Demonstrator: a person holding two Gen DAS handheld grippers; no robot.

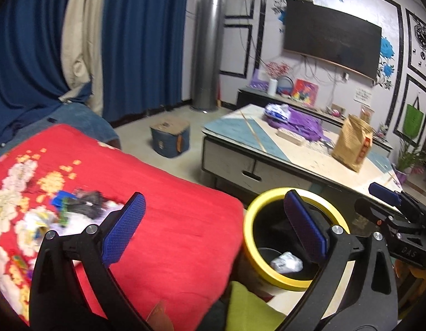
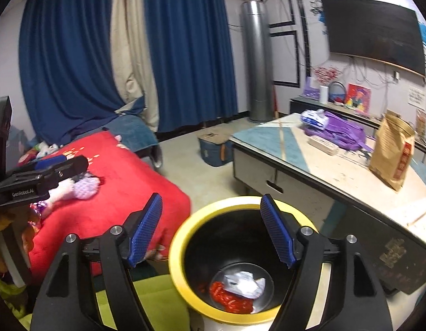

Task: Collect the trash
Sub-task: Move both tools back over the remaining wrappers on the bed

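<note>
Between the red blanket [image 2: 108, 193] and the long surface [image 2: 337, 165] stands a bin with a yellow rim [image 2: 185, 284] and a black inside. Only the right wrist view looks straight down into it: a crumpled white wrapper [image 2: 244, 282] lies at the bottom, touching a red wrapper [image 2: 226, 298] beside it. The left wrist view sees the same bin [image 1: 250, 251] from the side, and only a bit of the white wrapper [image 1: 286, 262] shows there; the red one is hidden by the bin wall. That view shows more trash [image 1: 74, 207] lying on the blanket [image 1: 171, 220], a blurry pile of blue, dark and white bits, too smeared to name. The right tool [image 2: 211, 231] hangs above the bin with its blue pads wide apart and nothing in them. The left tool [image 1: 213, 229] is also spread wide and holds nothing, one pad over the blanket, one over the bin. A brown paper bag [image 2: 392, 154] stands on the surface.
</note>
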